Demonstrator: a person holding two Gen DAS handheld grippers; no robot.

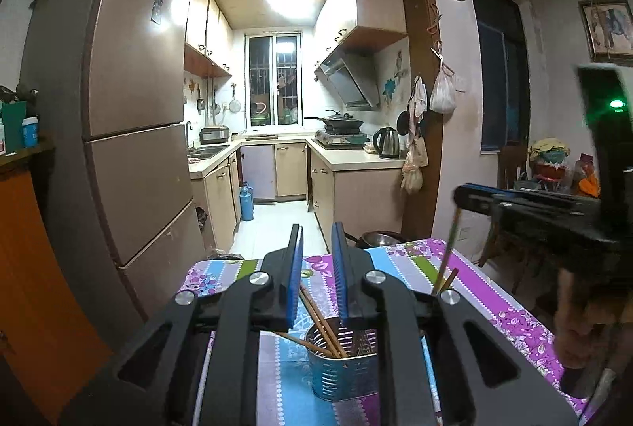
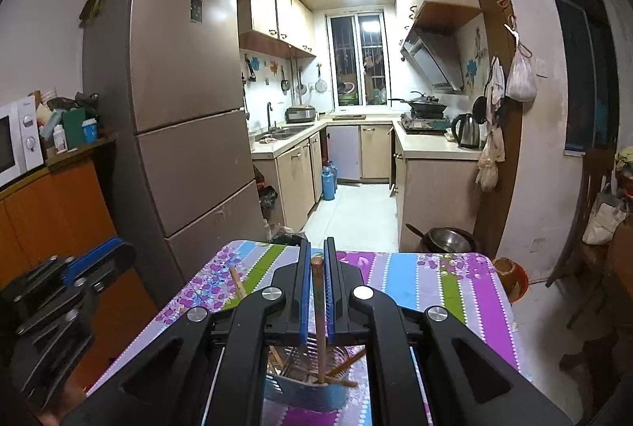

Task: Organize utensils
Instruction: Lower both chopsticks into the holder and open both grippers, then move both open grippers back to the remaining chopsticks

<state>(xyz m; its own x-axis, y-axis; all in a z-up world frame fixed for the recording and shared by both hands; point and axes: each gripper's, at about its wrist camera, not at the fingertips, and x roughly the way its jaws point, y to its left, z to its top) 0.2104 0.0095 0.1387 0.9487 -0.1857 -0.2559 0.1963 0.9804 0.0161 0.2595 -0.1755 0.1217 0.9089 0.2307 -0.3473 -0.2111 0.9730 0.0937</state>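
Chopsticks point(image 1: 322, 323) lean in a blue perforated holder point(image 1: 342, 366) near the counter's point(image 1: 494, 291) near edge, its far half bare. The right gripper point(image 2: 317, 264) fingers pinch one upright chopstick point(image 2: 318, 307) above the holder. The left gripper point(image 1: 316, 240) fingers stand slightly spread, gripping nothing.
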